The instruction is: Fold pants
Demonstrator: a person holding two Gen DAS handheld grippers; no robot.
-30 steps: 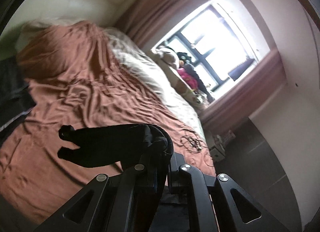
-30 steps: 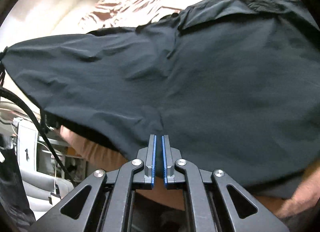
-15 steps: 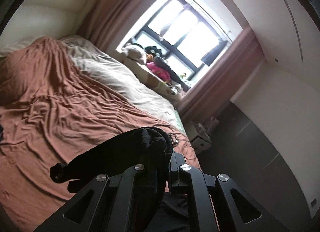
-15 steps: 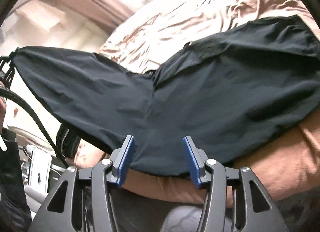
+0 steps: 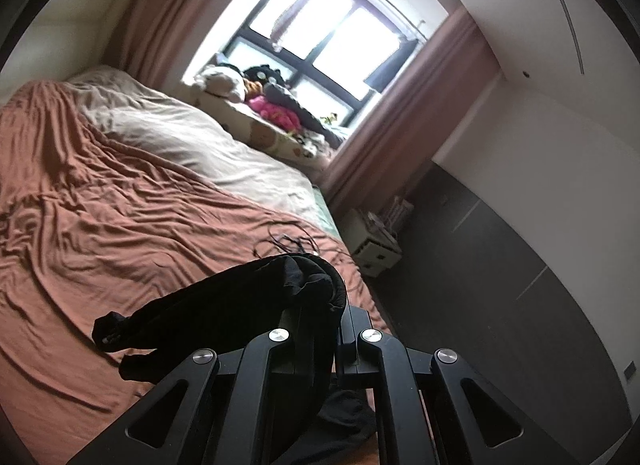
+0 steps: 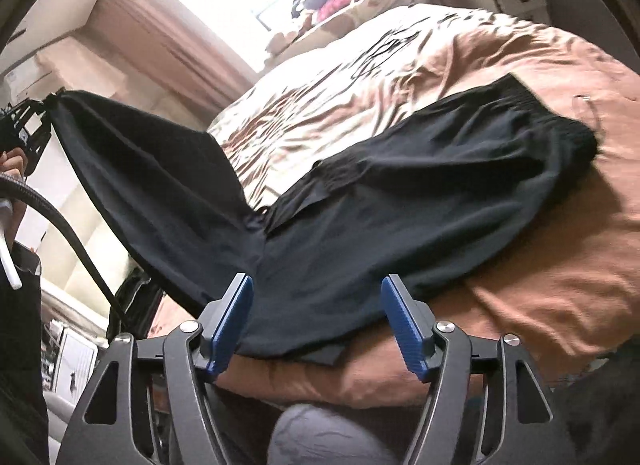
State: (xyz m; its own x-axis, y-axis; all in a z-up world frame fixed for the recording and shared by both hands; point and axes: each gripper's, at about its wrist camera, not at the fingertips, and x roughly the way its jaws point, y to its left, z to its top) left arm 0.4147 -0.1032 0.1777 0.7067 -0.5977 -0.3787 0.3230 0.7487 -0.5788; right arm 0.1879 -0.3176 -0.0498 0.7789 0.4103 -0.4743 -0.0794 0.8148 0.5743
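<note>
The left gripper is clenched on a bunched leg end of the black, thin-fabric pants. The right gripper is opening, nothing pinched. The pants' waist rests on the rust-brown rumpled bed; the lifted leg could slip or fold crooked.

Blown-out window backlight, fisheye-warped edges

Right gripper: blue-padded jaws opening, released from black fabric pants; now drawn back from the pants' hem edge.
</note>
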